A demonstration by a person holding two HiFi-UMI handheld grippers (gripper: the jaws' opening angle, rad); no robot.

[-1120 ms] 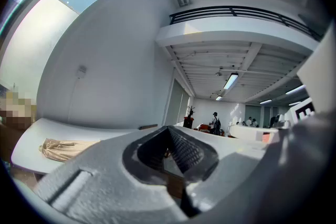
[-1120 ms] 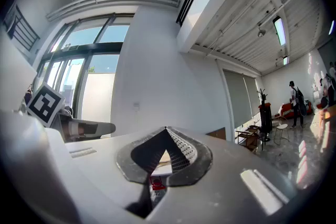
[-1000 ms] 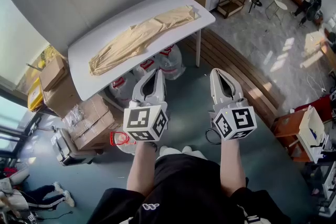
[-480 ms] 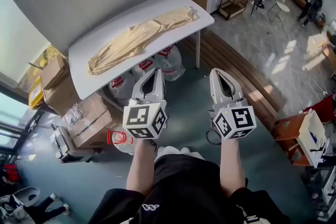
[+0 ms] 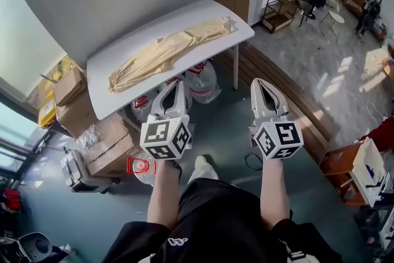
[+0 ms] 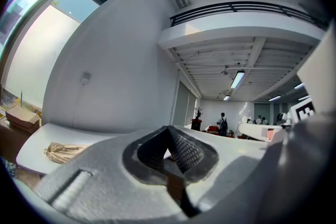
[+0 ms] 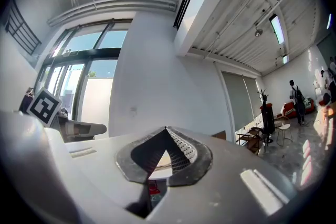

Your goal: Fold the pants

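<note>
White left gripper [image 5: 178,86], right gripper [image 5: 261,83]: seemingly level.

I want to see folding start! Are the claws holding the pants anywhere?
No. The left claw and right claw are shut, holding nothing; the pants lie on the table.

The setting is a large open-plan industrial workspace, of the studio or laboratory type, not a home. Indicators at floor level: a plain white table [image 5: 141,34] against a bare grey wall, stacked cardboard boxes [image 5: 108,145] and large water bottles [image 5: 202,80] stored at and under the table's near edge, a painted teal floor [image 5: 221,126], a low wooden platform [image 5: 289,101] and a metal shelving rack [image 5: 280,6]. Overhead indicators: ceiling strip lights [image 6: 237,80], a high exposed-beam ceiling and tall glazed windows [image 7: 84,81].
</note>
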